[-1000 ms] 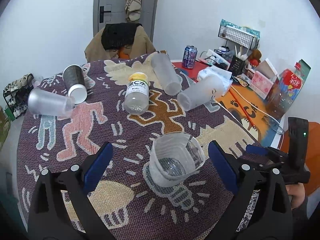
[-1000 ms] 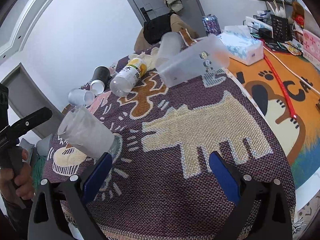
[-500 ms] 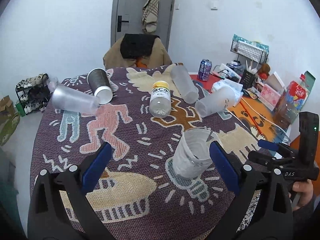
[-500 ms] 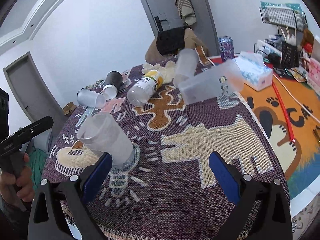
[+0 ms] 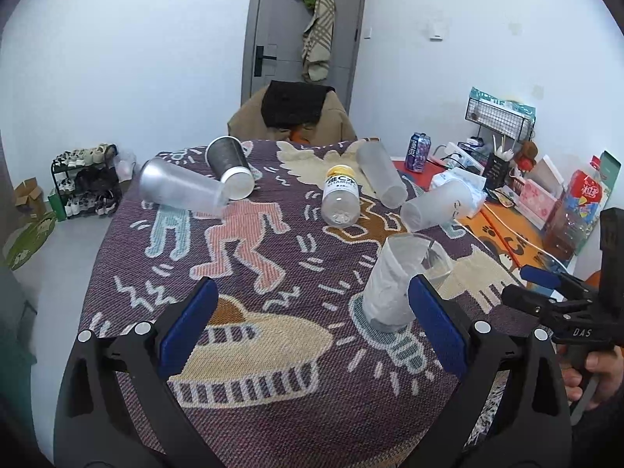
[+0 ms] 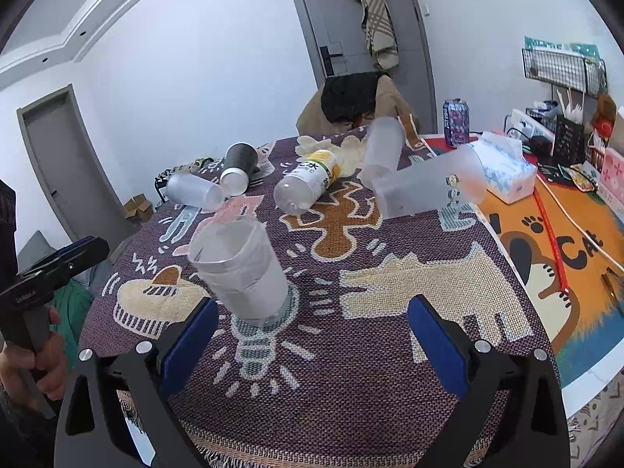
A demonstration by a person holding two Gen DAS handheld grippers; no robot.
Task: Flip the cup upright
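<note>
1. Left hand-held gripper (image 5: 310,318): jaws spread wide, nothing between the blue pads, hovering above the near part of the bench (image 5: 128,241).
2. Right hand-held gripper (image 6: 310,337): likewise spread wide and empty, low over the near edge of the patterned cloth (image 6: 390,370).
3. Cup (image 5: 403,282): frosted, standing mouth up on the cloth's light-bulb figure, just ahead of the left gripper's right pad in the left view and beside the right gripper's left pad in the right view; touching neither, as far as can be told.
4. Farther back, lying on their sides: bottle (image 5: 341,195) with a yellow cap at centre, a dark cup (image 5: 230,167) and a clear cup (image 5: 181,189) to the left, two frosted cups (image 5: 436,204) to the right.
5. Off the cloth on the right: tissue box (image 6: 505,173), can (image 6: 455,121), wire rack (image 6: 561,66).
6. Behind the bench: chair (image 5: 292,117) draped with dark clothing, grey door (image 5: 304,19).
</note>
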